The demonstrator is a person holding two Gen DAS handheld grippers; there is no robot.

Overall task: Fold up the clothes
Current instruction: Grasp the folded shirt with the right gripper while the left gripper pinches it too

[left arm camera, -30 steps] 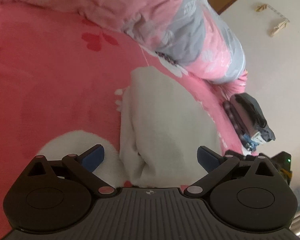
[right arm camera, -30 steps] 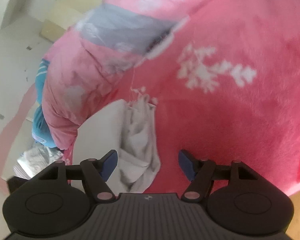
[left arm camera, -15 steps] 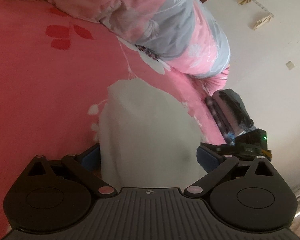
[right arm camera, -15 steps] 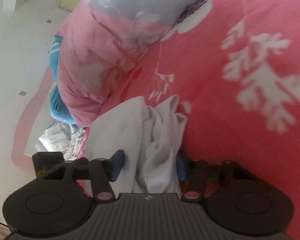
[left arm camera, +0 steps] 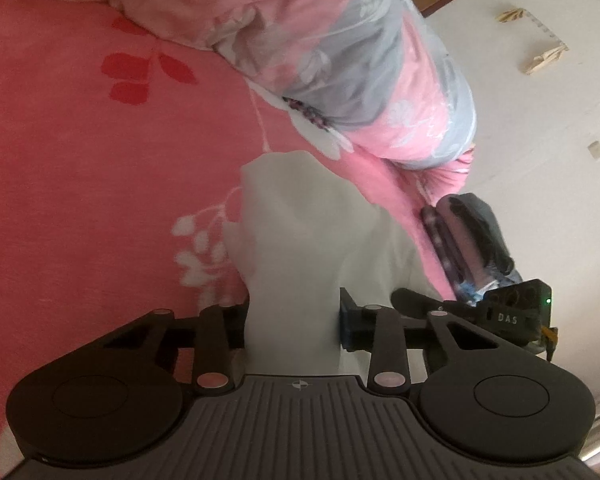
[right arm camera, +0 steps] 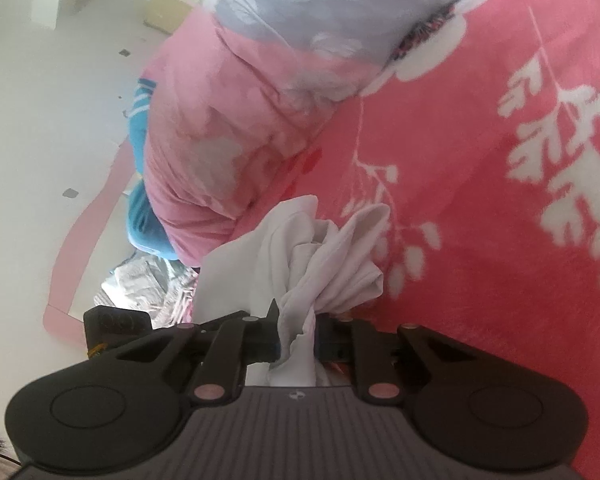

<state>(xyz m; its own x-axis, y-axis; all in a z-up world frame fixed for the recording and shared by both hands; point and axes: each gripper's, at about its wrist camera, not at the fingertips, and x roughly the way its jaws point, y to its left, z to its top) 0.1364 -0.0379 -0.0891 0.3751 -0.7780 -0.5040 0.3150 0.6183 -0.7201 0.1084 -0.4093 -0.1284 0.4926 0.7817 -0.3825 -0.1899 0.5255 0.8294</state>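
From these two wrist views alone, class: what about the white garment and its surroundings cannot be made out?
- White garment, left view: its type and near end, hidden behind the left hand-held gripper, whose jaws are closing on it.
- Same garment, right view: bunched in the closing right hand-held gripper; shape unreadable.
- Dark bundle beside the bed: too blurred to identify.
- Quilt: cut off by the top edge.

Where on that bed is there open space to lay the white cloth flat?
The pink flowered blanket lies bare left of the white cloth garment. It is crowded behind, where the bunched pink-and-grey quilt sits.
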